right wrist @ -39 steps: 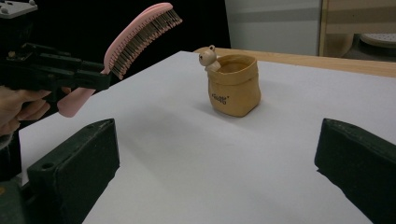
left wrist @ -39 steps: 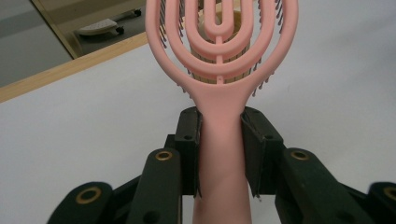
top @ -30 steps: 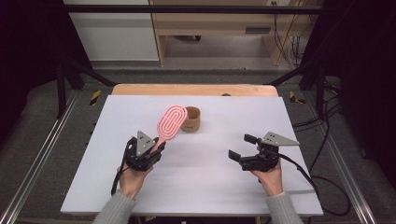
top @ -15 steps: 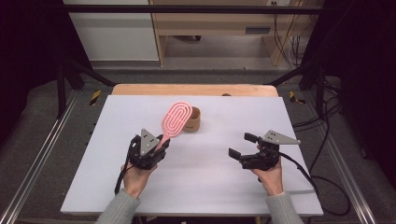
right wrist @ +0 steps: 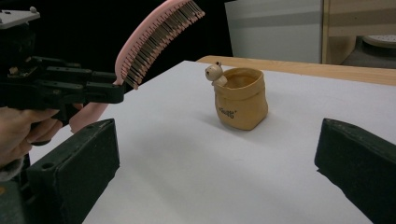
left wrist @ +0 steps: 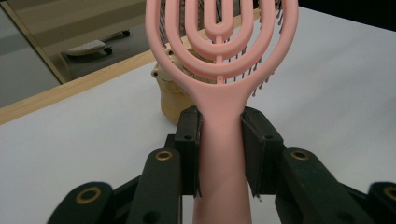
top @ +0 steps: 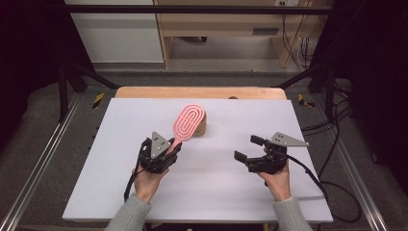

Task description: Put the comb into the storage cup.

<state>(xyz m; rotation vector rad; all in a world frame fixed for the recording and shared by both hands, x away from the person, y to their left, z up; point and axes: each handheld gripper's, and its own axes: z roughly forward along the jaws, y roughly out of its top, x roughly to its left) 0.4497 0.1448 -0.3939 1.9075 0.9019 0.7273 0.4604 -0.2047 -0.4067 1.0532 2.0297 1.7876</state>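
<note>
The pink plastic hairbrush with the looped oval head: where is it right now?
In the high view the pink hairbrush is left of centre, handle clamped in the left gripper, head raised over the small yellow pouch-shaped holder.

Black hand-held gripper with grey triangular plate; grey knit sleeves.

Light falls from above onto the white table, which reads bright and even, without glare; the surroundings sink into near black; in the right gripper view a soft shadow spreads left of the yellow pouch; the high view is soft and slightly grainy; in the left gripper view the pink hairbrush is sharp, the background beyond it blurred.
</note>
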